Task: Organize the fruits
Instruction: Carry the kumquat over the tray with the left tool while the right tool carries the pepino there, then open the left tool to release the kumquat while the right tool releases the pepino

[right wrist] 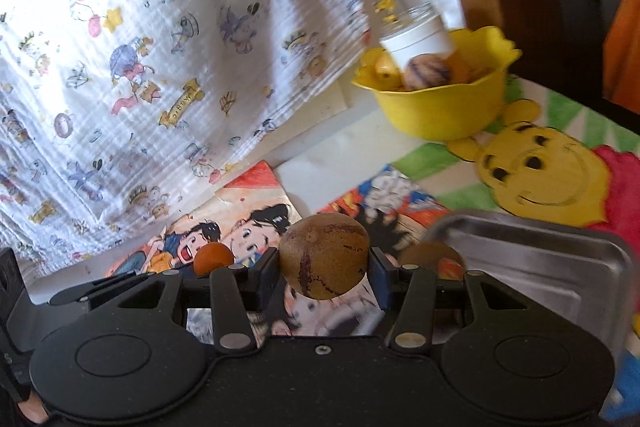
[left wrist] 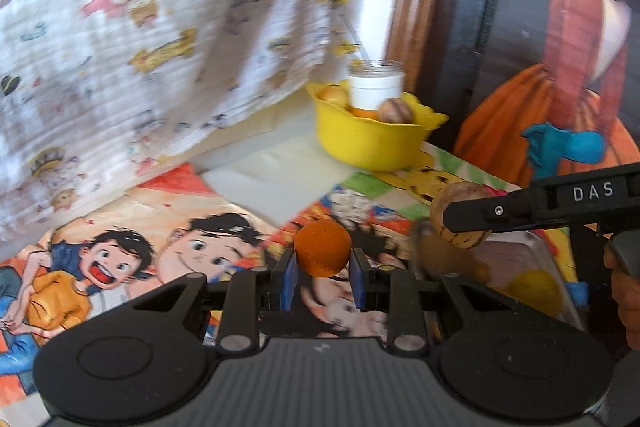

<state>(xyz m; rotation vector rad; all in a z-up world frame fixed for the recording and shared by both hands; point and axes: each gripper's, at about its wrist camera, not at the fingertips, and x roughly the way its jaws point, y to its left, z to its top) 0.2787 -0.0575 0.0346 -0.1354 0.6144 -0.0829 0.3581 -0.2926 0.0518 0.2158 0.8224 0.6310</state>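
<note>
Each tool (left wrist: 323,277) is matte black, with blue pads (left wrist: 288,281) and silver pivot pins. The right tool (left wrist: 460,223) carries white "DAS" lettering.

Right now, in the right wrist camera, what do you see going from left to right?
Small orange round fruit → big brown speckled fruit held in the right gripper → yellow wavy-edged plastic bowl → silver metal tray.

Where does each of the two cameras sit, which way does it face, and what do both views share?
Left wrist: sits on the left gripper, facing along its fingers, shut on a small orange fruit; a hand's edge shows at right.
Right wrist: sits on the right gripper, facing along its fingers, shut on a brown fruit; fingertips show bottom left.
Shared: yellow bowl, metal tray, and both held fruits.
</note>
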